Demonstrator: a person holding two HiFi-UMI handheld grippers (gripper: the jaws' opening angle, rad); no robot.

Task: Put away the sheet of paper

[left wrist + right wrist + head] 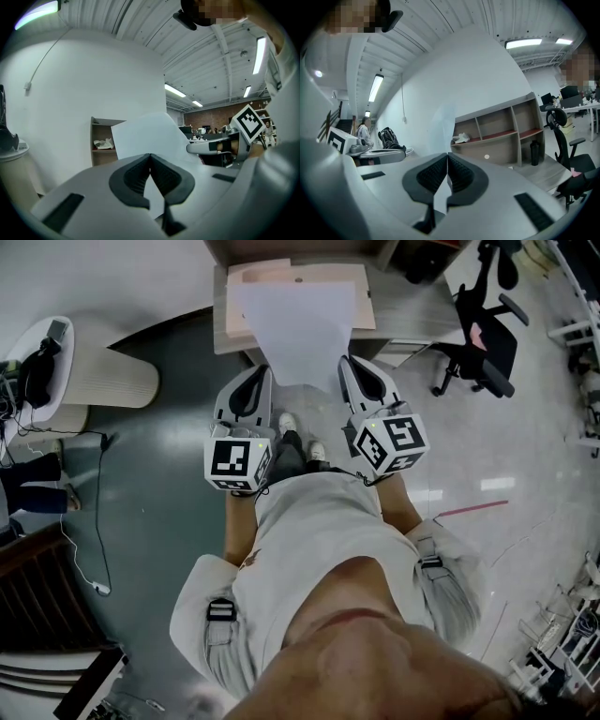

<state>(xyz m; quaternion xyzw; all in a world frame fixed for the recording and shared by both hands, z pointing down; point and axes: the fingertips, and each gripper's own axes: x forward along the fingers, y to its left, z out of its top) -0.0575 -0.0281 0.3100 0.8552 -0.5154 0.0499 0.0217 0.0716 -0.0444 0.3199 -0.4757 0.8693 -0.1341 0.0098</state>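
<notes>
A white sheet of paper (pixel 295 329) hangs stretched between my two grippers, out in front of me above the floor. My left gripper (pixel 266 373) is shut on the sheet's near left edge, and my right gripper (pixel 345 364) is shut on its near right edge. In the left gripper view the paper (pixel 145 136) rises from the closed left gripper (pixel 150 158), with the right gripper (pixel 211 147) alongside. In the right gripper view the sheet (pixel 443 124) shows nearly edge-on, coming out of the closed right gripper (pixel 447 158).
A low wooden shelf unit (pixel 366 306) stands straight ahead against the white wall, its open compartments (pixel 506 136) holding a crumpled white thing and a black bottle (pixel 534 152). An office chair (pixel 487 334) is at the right, a round white table (pixel 84 371) at the left.
</notes>
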